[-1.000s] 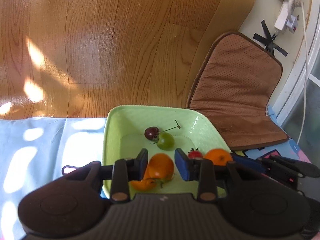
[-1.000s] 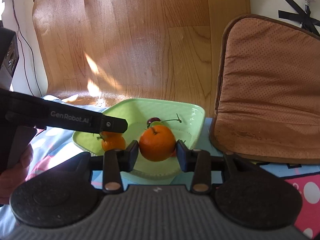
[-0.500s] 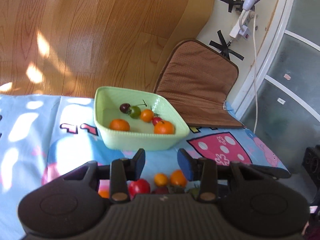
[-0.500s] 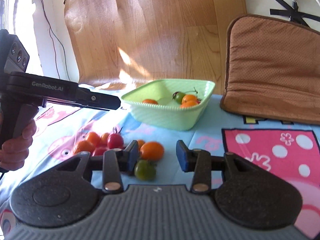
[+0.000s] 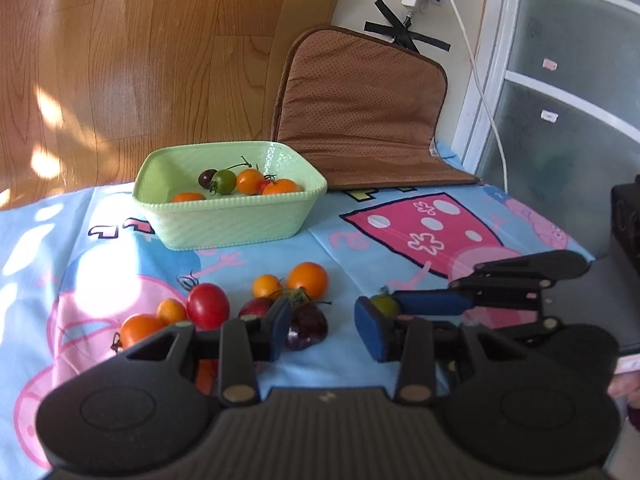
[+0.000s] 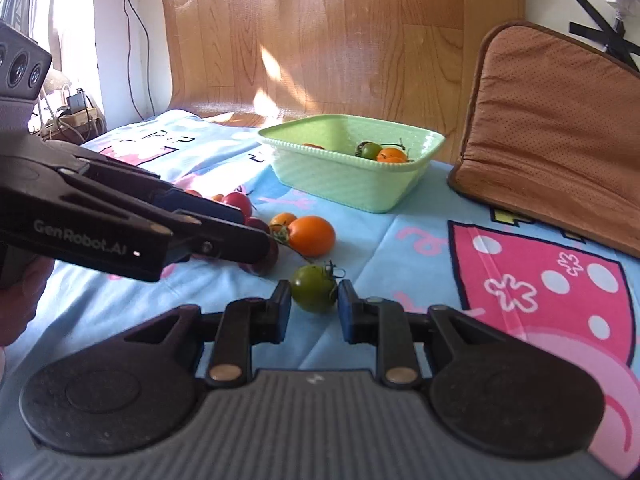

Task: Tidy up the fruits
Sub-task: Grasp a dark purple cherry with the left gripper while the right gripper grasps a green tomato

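A light green basket holds several small tomatoes and oranges. Loose fruit lies on the cartoon cloth in front of it: a red tomato, orange ones, a dark purple tomato and a green tomato. My left gripper is open, low over the cloth, with the purple tomato between its fingers near the left one. My right gripper is open around the green tomato, its pads close on both sides. The right gripper's fingers also show in the left wrist view.
A brown cushion leans on the wall behind the basket. A white power cable hangs by a glass door at the right. A dark box stands at the far right edge. The wood-pattern floor mat rises behind.
Both grippers pulled back from the basket and came down to the loose fruit. The right gripper let go of its orange in the basket and now straddles the green tomato.
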A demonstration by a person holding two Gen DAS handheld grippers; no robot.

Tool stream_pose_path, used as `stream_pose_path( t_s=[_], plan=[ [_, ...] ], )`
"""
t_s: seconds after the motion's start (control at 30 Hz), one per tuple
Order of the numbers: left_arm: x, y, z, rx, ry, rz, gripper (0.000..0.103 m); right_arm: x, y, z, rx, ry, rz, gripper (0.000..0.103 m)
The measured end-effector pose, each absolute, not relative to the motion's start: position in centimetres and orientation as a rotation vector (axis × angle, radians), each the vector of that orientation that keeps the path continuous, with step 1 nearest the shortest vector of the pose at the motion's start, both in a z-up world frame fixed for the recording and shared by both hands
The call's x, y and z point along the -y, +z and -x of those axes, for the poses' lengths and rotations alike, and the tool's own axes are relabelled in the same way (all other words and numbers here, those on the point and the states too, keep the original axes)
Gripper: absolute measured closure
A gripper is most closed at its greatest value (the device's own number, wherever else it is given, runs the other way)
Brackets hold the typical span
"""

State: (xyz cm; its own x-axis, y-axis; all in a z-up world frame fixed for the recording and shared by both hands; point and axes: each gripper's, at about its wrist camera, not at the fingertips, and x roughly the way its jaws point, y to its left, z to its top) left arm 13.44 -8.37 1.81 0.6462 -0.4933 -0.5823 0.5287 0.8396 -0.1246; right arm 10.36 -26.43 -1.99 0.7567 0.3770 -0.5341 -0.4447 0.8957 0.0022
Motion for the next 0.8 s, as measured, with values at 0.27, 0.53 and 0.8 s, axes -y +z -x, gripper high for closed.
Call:
stream_pose_path(
  t_s=[0.27, 0.53, 0.8],
  plan=[
    [10.7, 1.1, -13.6, -0.607, -0.529, -0.185, 0.060, 28.6, -2.5, -9.1, -0.541, 0.424, 0.026, 0.075],
    [10.9, 0.7, -12.7, -0.568, -0.488, -0.252, 0.074, 28.6, -2.4, -9.0, -0.536, 0.419, 0.012, 0.075],
    [10.0, 1.3, -9.7, -0.596, -0.575, -0.212, 0.084, 28.3, -2.5, -7.4, -0.533, 0.439, -0.011, 0.075]
  ],
)
